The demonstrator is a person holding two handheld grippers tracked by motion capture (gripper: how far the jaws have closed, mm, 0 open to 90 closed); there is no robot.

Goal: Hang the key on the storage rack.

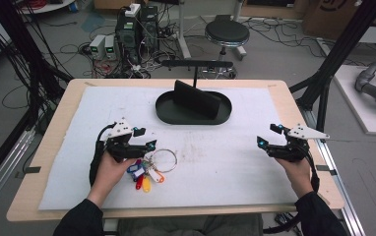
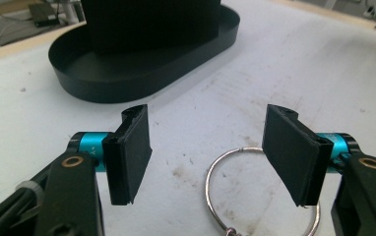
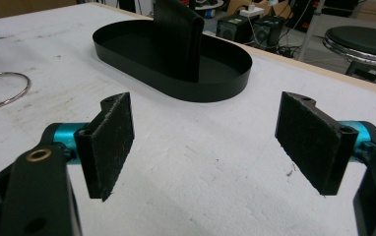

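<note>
A metal key ring [image 1: 164, 160] with several coloured plastic tags [image 1: 144, 174] lies on the white mat near the front left. My left gripper [image 1: 145, 138] hovers open just over the ring's left side, with the ring [image 2: 235, 189] lying below and between its jaws. A black oval tray [image 1: 169, 114] with an upright black block [image 1: 196, 98] in it stands at the back middle. My right gripper [image 1: 268, 135] is open at the right side of the mat, empty, facing the tray [image 3: 220, 86].
The white mat [image 1: 225, 162] covers most of the wooden table [image 1: 53, 142]. Beyond the far edge are a round stool [image 1: 227, 33], power boxes and tangled cables on the floor. Black frame posts stand at both sides.
</note>
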